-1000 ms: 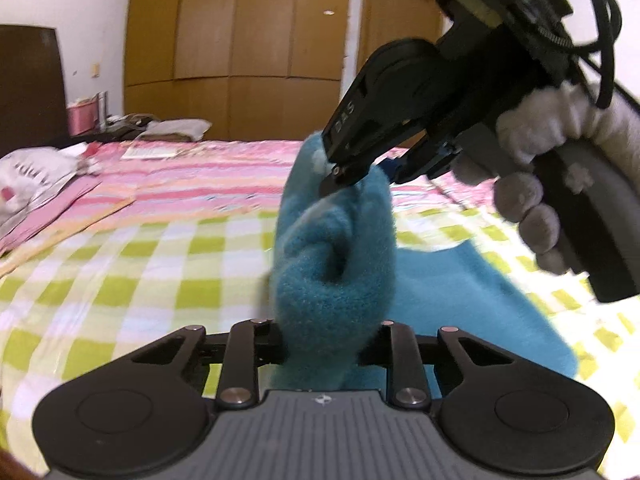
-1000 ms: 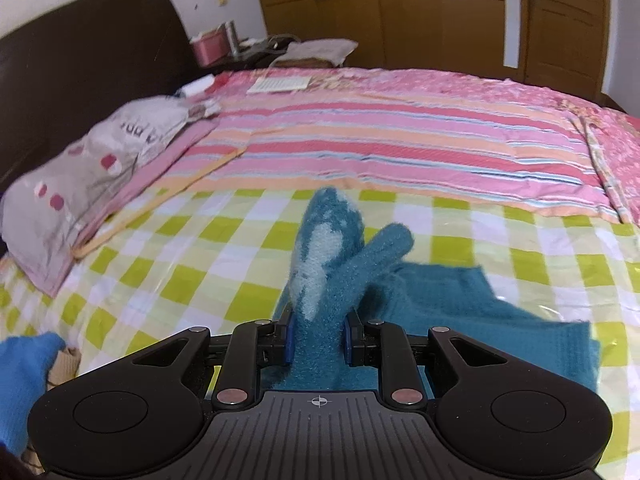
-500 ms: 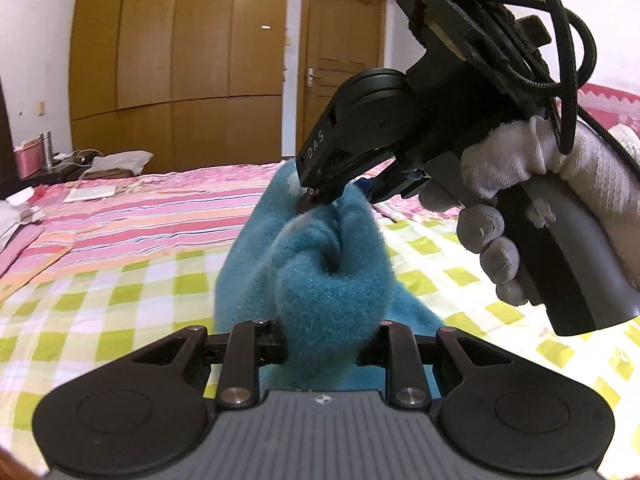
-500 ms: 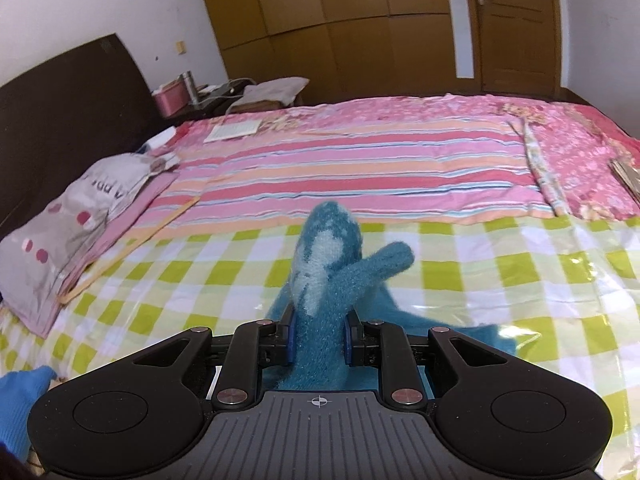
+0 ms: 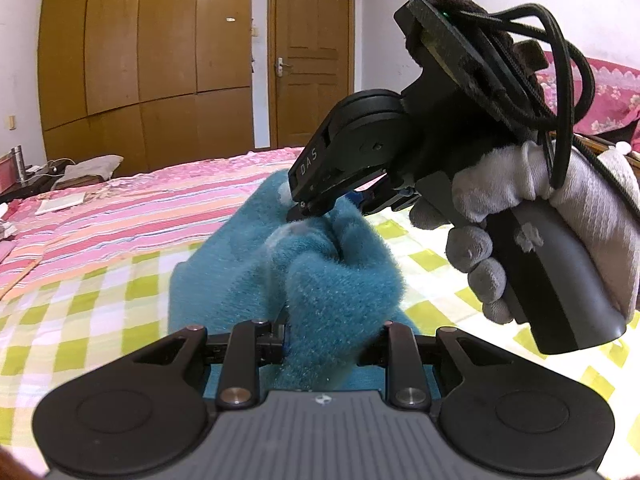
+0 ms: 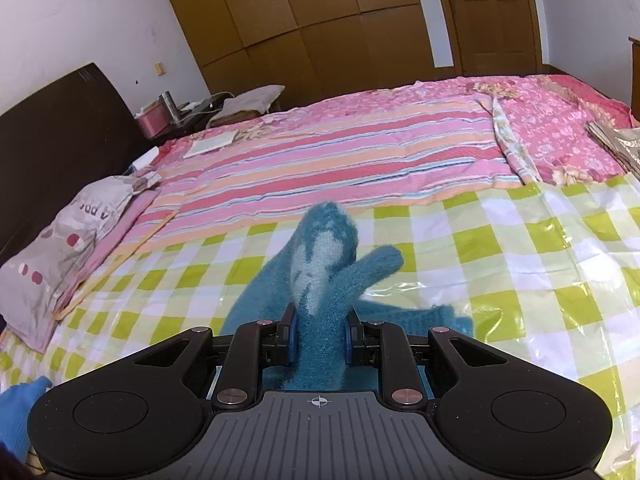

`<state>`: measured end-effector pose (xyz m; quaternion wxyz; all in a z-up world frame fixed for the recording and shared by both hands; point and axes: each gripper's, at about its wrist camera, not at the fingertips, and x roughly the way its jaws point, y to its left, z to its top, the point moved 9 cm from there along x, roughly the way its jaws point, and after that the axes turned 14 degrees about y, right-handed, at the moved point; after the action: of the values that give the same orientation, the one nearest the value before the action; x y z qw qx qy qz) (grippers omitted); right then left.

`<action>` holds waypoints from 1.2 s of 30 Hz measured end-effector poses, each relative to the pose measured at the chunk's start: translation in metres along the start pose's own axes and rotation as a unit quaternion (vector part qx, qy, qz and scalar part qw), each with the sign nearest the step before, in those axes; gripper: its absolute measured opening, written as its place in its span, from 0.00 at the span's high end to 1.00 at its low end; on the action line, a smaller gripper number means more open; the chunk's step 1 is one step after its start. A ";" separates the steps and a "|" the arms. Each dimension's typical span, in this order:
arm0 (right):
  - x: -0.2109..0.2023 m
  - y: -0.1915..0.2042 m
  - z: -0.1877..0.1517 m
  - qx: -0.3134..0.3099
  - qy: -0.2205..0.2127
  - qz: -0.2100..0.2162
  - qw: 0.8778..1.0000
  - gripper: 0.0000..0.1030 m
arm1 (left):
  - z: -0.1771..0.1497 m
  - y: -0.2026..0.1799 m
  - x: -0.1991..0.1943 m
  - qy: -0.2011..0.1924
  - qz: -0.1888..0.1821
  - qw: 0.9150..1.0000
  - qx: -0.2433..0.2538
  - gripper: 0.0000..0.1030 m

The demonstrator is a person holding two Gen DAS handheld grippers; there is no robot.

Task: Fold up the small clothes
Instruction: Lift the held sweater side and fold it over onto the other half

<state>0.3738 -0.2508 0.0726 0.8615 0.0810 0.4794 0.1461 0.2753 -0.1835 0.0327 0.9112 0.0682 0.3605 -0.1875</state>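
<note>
Two grippers pinching teal garment [image 5: 320, 276], gloved hand [image 5: 532, 216] only in left view

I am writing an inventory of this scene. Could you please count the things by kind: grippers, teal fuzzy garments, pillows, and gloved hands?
Grippers: 2, left gripper and right gripper, both shut on the garment
Teal fuzzy garment: 1
Pillow: 1
Gloved hand: 1
Total: 5
</note>
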 end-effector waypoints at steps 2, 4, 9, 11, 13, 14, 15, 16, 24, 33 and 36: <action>0.002 -0.009 -0.003 0.003 0.001 0.001 1.000 0.80 | 0.000 -0.007 0.005 0.003 -0.003 1.000 0.003 0.70; 0.005 -0.018 -0.005 0.008 0.002 0.004 1.000 0.80 | 0.000 -0.013 0.011 0.008 -0.006 1.000 0.004 0.70; 0.015 -0.042 -0.014 0.016 0.004 0.011 1.000 0.80 | -0.003 -0.029 0.026 0.019 -0.009 1.000 0.006 0.70; 0.019 -0.053 -0.019 0.022 0.006 0.016 1.000 0.80 | -0.005 -0.036 0.032 0.023 -0.010 1.000 0.007 0.70; 0.023 -0.063 -0.024 0.029 0.008 0.020 0.999 0.80 | -0.007 -0.043 0.038 0.028 -0.011 1.000 0.009 0.70; 0.025 -0.068 -0.027 0.030 0.009 0.021 0.999 0.80 | -0.009 -0.047 0.042 0.031 -0.011 0.999 0.011 0.70; 0.027 -0.072 -0.029 0.030 0.010 0.021 0.999 0.80 | -0.009 -0.050 0.046 0.033 -0.009 0.999 0.012 0.70; 0.029 -0.076 -0.031 0.031 0.011 0.022 0.999 0.80 | -0.011 -0.054 0.049 0.035 -0.006 0.999 0.015 0.70; 0.044 -0.107 -0.048 0.042 0.013 0.041 0.998 0.80 | -0.025 -0.090 0.067 0.034 0.024 0.998 0.052 0.64; 0.027 -0.128 -0.063 0.052 0.001 0.047 0.998 0.70 | -0.039 -0.117 0.073 0.025 0.036 0.995 0.094 0.40; 0.001 -0.130 -0.072 0.053 -0.016 0.055 0.997 0.67 | -0.038 -0.117 0.068 0.024 0.027 0.995 0.088 0.37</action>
<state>0.3357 -0.3732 -0.0022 0.8543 0.1554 0.4673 0.1664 0.2506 -0.3012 -0.0401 0.8972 0.1624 0.3627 -0.1927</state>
